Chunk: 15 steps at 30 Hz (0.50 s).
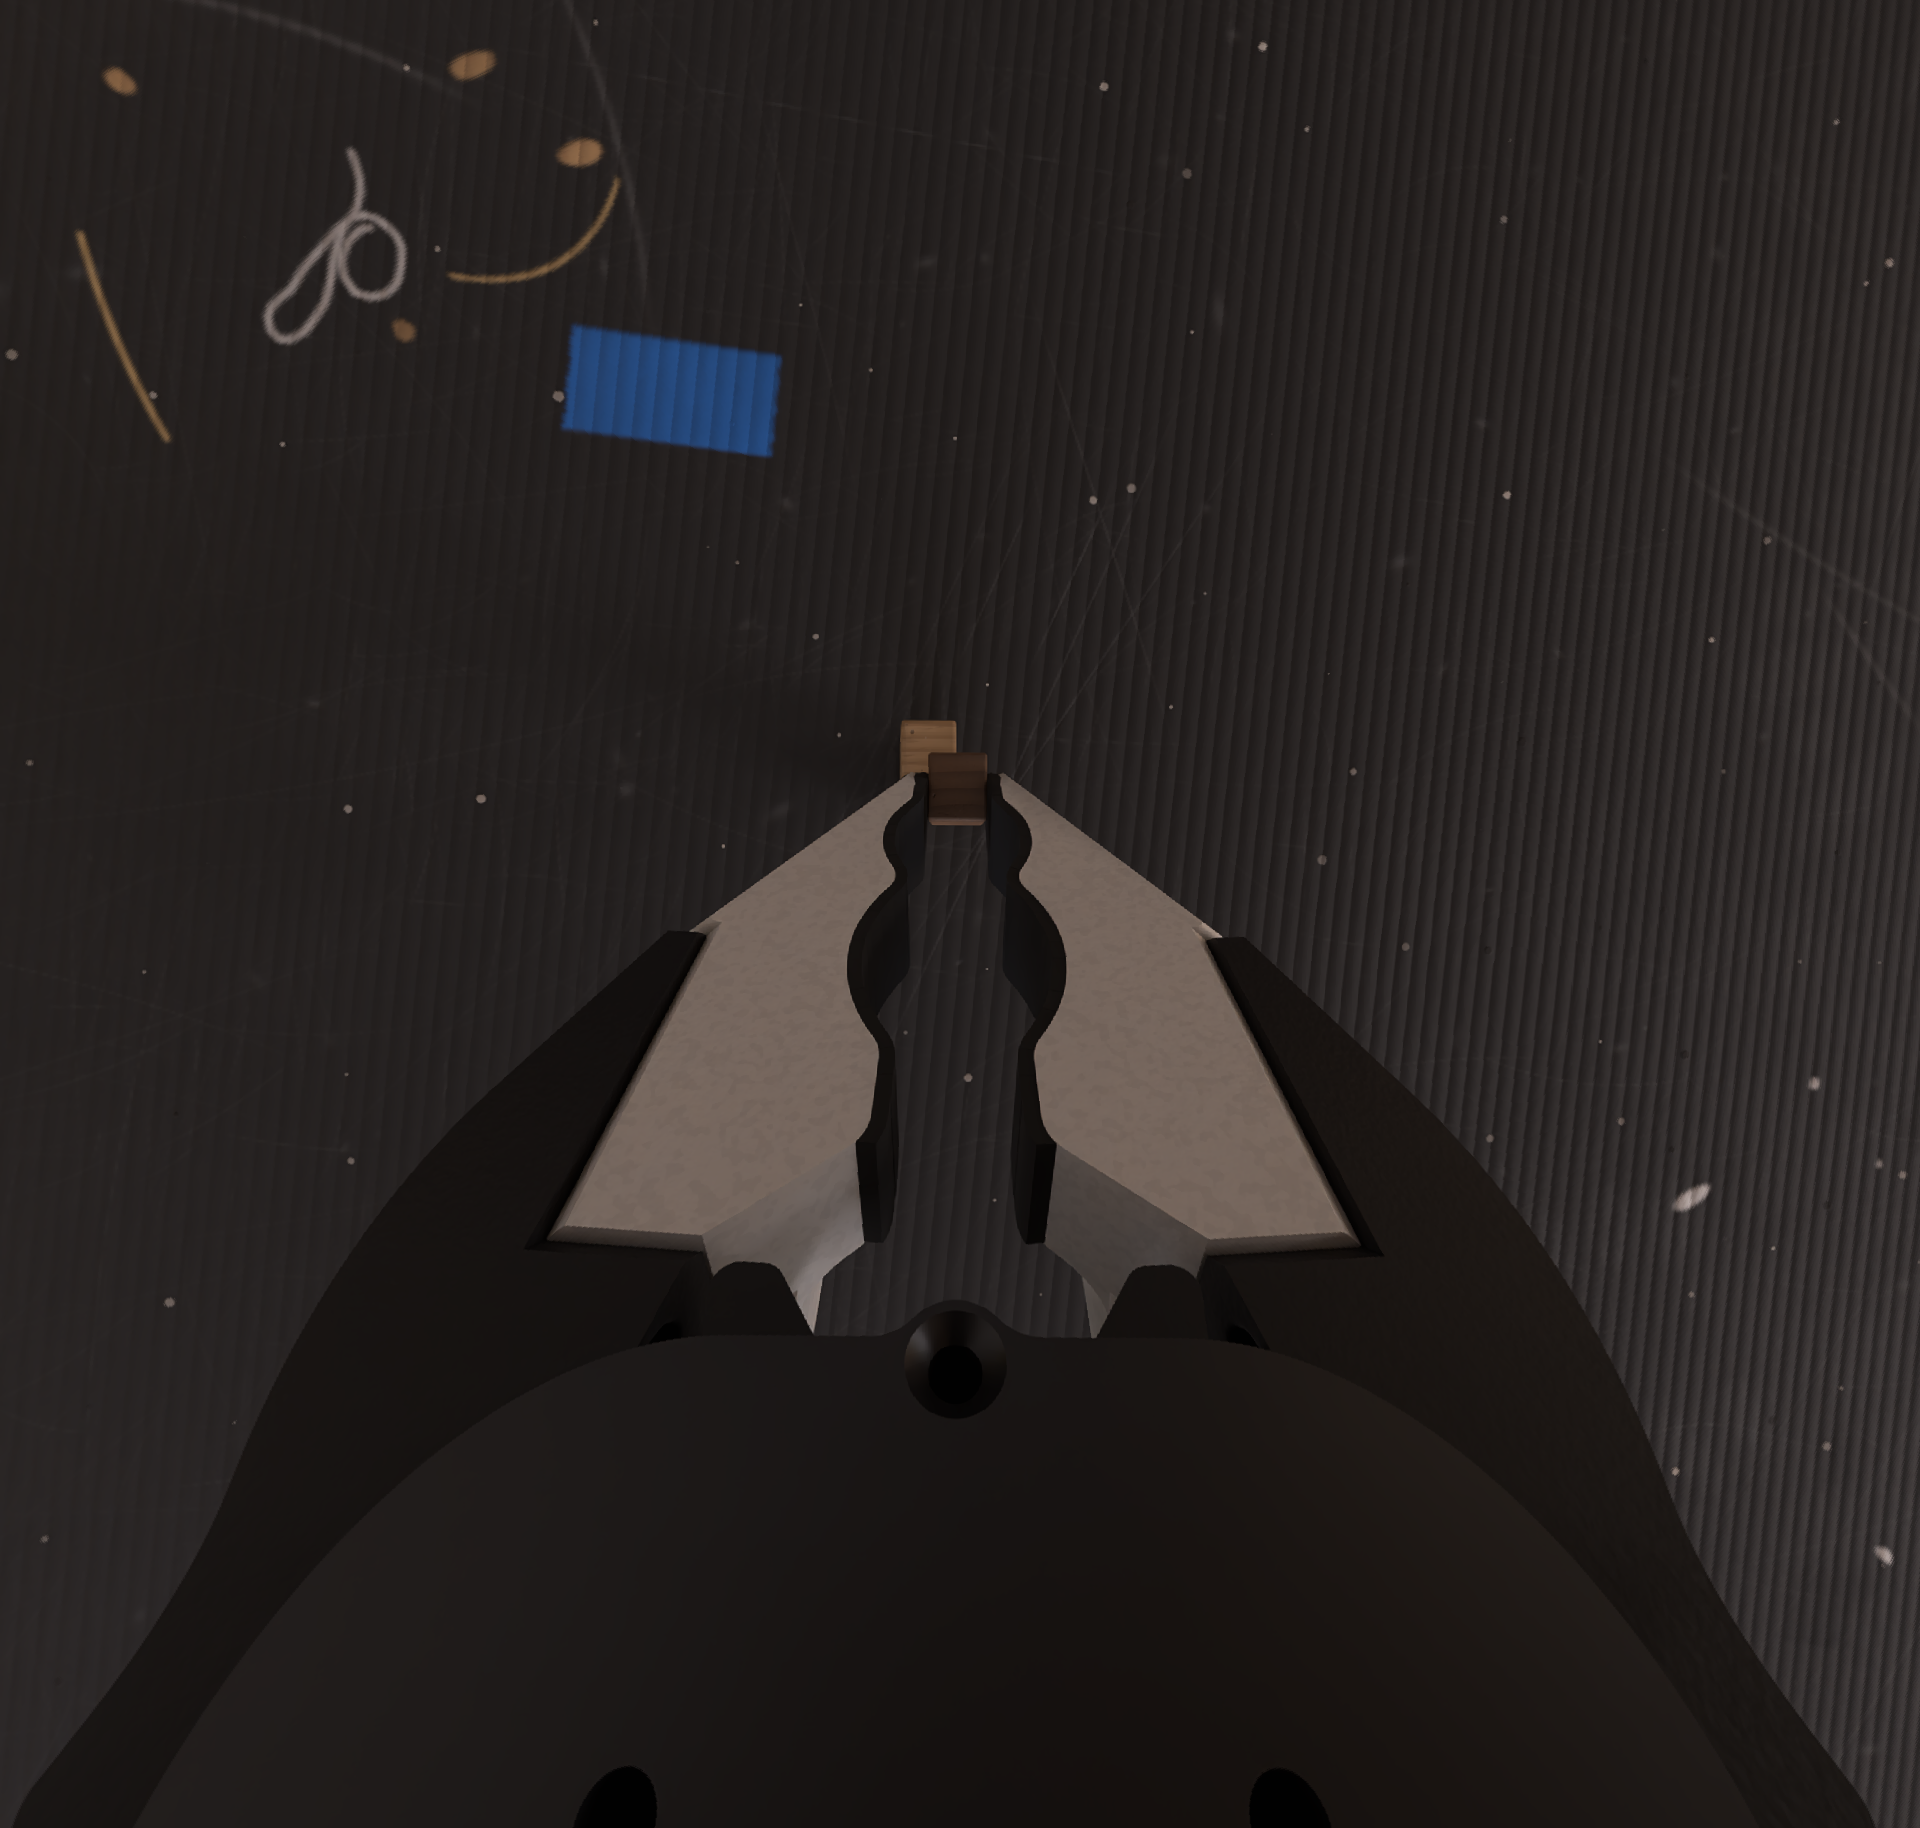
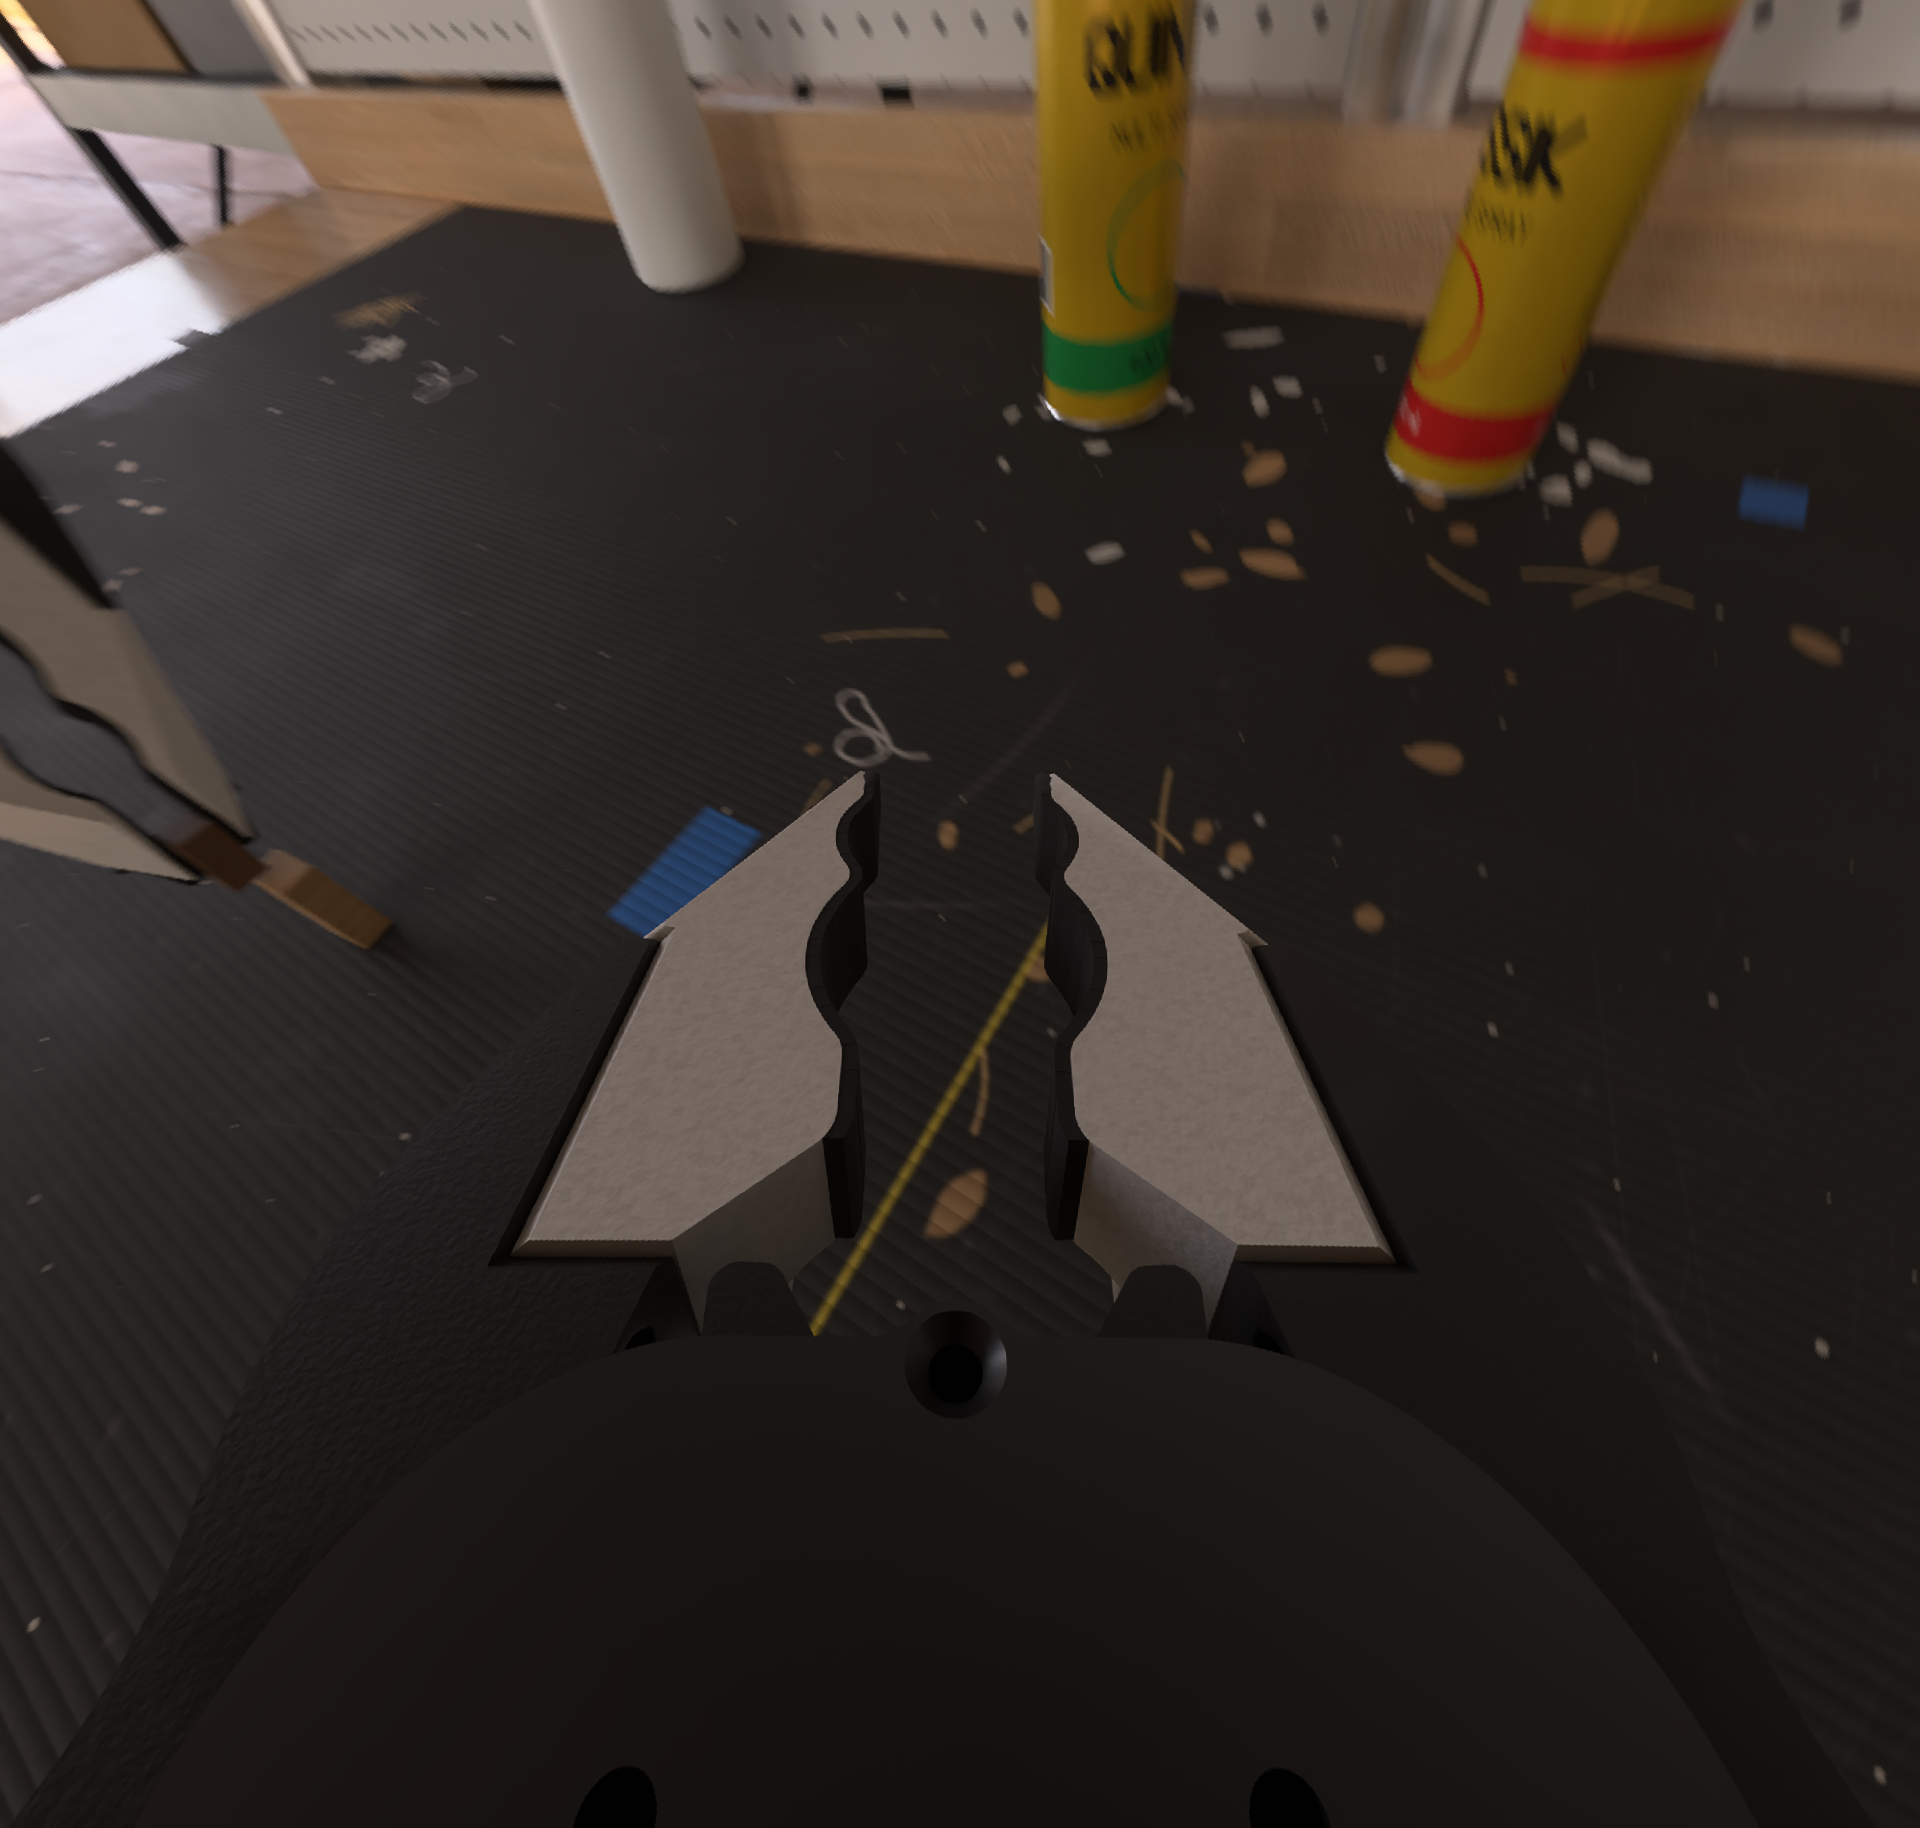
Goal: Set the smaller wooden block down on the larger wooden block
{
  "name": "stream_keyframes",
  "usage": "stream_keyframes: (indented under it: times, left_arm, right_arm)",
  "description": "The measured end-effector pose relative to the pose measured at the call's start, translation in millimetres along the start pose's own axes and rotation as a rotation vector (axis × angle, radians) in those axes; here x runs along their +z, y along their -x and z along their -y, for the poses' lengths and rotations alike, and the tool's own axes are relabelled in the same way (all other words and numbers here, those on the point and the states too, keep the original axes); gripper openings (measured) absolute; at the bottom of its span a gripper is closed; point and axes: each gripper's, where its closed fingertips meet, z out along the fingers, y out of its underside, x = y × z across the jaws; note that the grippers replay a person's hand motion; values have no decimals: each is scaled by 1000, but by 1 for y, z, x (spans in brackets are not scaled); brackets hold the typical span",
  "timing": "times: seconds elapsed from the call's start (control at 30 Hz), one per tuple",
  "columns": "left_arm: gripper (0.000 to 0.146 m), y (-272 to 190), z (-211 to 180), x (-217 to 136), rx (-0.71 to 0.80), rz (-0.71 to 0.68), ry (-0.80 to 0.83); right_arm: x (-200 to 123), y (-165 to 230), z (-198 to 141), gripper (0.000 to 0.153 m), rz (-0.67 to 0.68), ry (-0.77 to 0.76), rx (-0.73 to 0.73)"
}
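Observation:
My left gripper [image 1: 957,791] is shut on the smaller wooden block [image 1: 957,789], a dark brown cube pinched at the fingertips. The larger wooden block [image 1: 925,742], light tan, lies on the black mat just beyond and slightly left of it, partly hidden by the small block. The right wrist view shows the left gripper [image 2: 213,848] at the left edge holding the small block [image 2: 221,856] low, against one end of the larger block [image 2: 322,900]. I cannot tell whether the blocks touch. My right gripper [image 2: 958,802] is open and empty above the mat.
Two yellow spray cans [image 2: 1112,220] [image 2: 1496,272] and a white post [image 2: 644,116] stand at the back of the mat. Blue tape patches [image 1: 672,391] [image 2: 681,869] [image 2: 1774,502], wood chips, a white string loop [image 2: 868,729] and a yellow line lie flat on the mat.

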Motion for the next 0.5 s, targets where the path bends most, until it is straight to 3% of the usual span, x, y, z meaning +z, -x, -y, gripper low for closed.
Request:
stream_keyframes:
  times: [0.07, 0.17, 0.27, 0.37, 0.5]
  left_arm:
    - [10, 0, 0, 0, -1, 5, 6]
    - [10, 0, 1, 0, 7, 15, 12]
    - [10, 0, 1, 1, 26, 31, 16]
    - [10, -1, 0, 2, 49, 53, 30]
    - [10, -1, 1, 2, 64, 71, 61]
  right_arm:
    - [-10, 23, 20, 28, 65, -89, -60]
    - [-30, 98, 40, 21, 370, -186, -143]
    - [-26, 159, 10, 20, 569, 33, -367]
    - [-7, 177, -20, 21, 525, 238, -652]
    - [16, 180, -35, 20, 499, 399, -846]
